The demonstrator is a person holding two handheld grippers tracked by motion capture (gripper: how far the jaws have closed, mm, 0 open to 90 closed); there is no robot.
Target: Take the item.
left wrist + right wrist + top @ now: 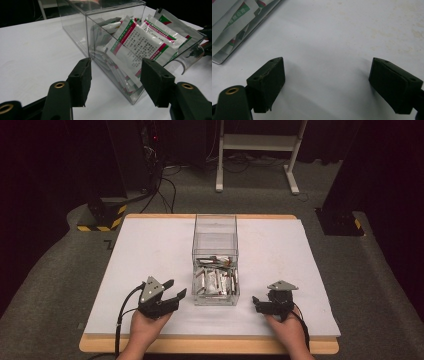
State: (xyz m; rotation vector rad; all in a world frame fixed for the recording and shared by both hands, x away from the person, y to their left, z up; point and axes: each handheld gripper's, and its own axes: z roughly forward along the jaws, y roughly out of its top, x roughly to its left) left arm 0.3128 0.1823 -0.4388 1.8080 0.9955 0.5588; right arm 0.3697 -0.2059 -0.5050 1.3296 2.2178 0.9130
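Clear plastic walls form the box (215, 260) at the middle of your white table (150, 250), its near end packed with printed sachets (140, 45), perhaps medicine packets. Your left gripper (172, 290) rests just left of it, jaws spread. Your right gripper (256, 303) sits to its right, jaws spread wide over bare tabletop.
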